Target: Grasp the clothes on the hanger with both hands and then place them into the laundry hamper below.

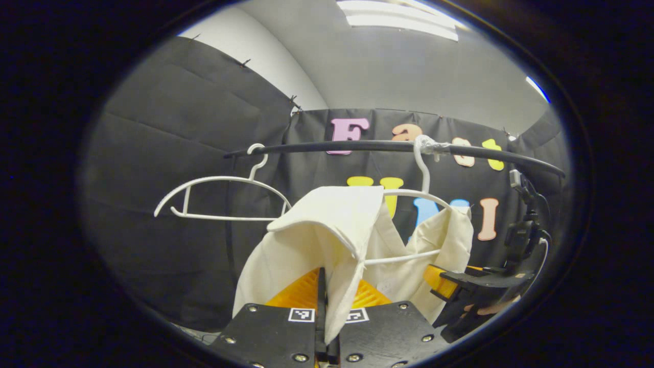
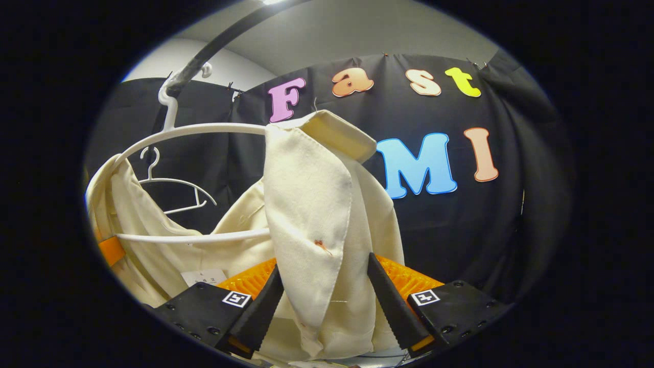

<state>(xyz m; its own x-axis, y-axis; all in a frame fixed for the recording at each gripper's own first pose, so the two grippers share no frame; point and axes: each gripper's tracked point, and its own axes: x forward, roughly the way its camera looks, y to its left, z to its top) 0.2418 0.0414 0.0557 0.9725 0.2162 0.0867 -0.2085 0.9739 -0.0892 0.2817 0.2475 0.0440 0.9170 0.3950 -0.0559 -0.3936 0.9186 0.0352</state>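
A cream garment (image 1: 327, 225) hangs on a white hanger (image 1: 409, 193) hooked over a black rail (image 1: 398, 147). In the left gripper view, my left gripper (image 1: 324, 286) is shut on a hanging fold of the garment's near shoulder, the cloth pinched between both fingers. The right gripper (image 1: 475, 286) shows lower right beside the garment's far side. In the right gripper view, my right gripper (image 2: 324, 263) stands open, its two black fingers (image 2: 396, 306) apart on either side of a hanging fold of the garment (image 2: 306, 204). The hanger (image 2: 194, 130) runs through the cloth.
An empty white hanger (image 1: 219, 199) hangs on the same rail to the left, also seen behind the garment as a hanger (image 2: 173, 189). The black booth cloth closes in the back and sides.
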